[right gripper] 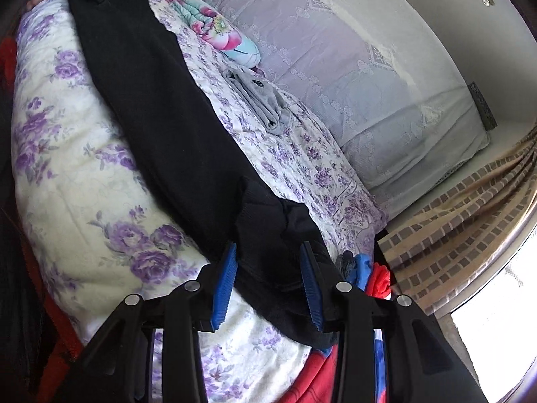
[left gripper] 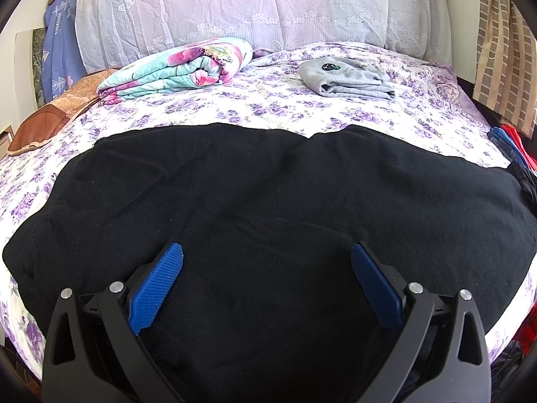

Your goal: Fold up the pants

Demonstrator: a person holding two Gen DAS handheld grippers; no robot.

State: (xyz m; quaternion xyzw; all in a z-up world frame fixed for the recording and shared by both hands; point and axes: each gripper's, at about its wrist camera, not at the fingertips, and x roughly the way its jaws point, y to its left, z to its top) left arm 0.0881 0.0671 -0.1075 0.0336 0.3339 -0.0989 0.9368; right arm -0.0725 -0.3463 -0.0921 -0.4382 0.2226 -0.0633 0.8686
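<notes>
Black pants (left gripper: 268, 208) lie spread flat across the near part of a bed with a purple floral sheet (left gripper: 268, 107). My left gripper (left gripper: 266, 252) is open wide, hovering over the near middle of the pants, its blue pads (left gripper: 157, 288) apart with nothing between them. In the right wrist view the pants (right gripper: 161, 107) run as a long black strip along the bed edge. My right gripper (right gripper: 268, 252) is open, its jaws on either side of the bunched ribbed end (right gripper: 268, 221) of the pants without closing on it.
A folded grey garment (left gripper: 349, 79) and a folded floral quilt (left gripper: 181, 67) lie further back on the bed. A brown pillow (left gripper: 50, 117) sits at the left. A lace-covered headboard (left gripper: 235, 6) is behind. Red and blue clothes (right gripper: 365, 272) and a checked curtain (right gripper: 463, 221) are at the right edge.
</notes>
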